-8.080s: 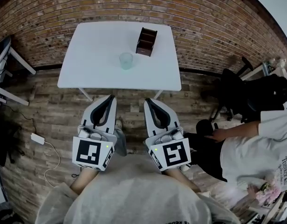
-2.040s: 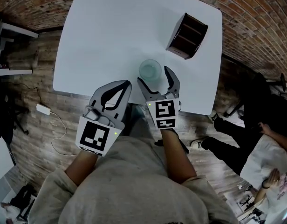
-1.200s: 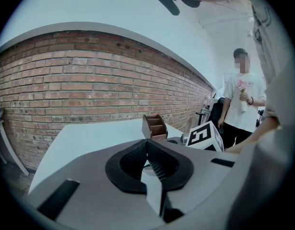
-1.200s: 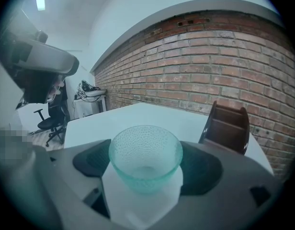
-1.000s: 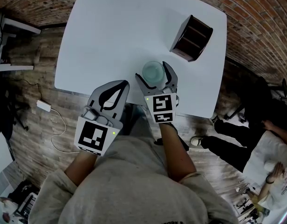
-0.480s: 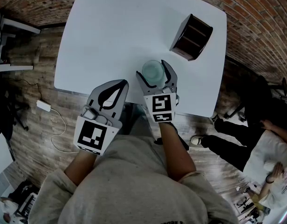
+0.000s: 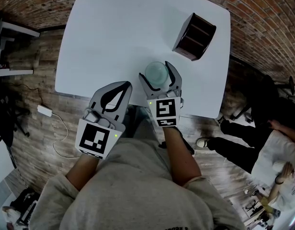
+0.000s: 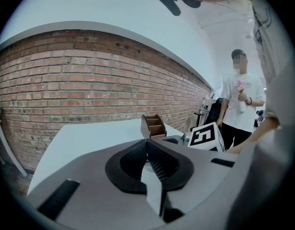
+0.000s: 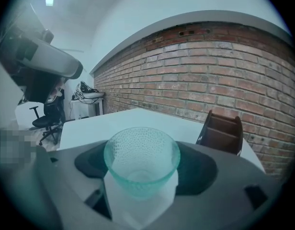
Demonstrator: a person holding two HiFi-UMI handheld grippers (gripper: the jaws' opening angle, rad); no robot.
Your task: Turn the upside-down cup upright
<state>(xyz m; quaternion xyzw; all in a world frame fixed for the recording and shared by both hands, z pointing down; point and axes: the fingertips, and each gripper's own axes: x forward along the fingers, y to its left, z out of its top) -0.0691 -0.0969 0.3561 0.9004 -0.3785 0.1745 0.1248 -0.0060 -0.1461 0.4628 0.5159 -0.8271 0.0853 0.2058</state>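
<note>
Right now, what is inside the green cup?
The cup looks empty: through its open mouth only its clear base and the white table beneath show. Nothing inside is covered.

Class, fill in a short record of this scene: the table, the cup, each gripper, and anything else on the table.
table: white
cup: clear greenish, standing on the table, wider end up
right gripper: jaws wide apart round the cup, just been closing; pad contact unclear
left gripper: shut, empty, by the table's near edge
brown organiser: on the table beyond the cup, apart from it
</note>
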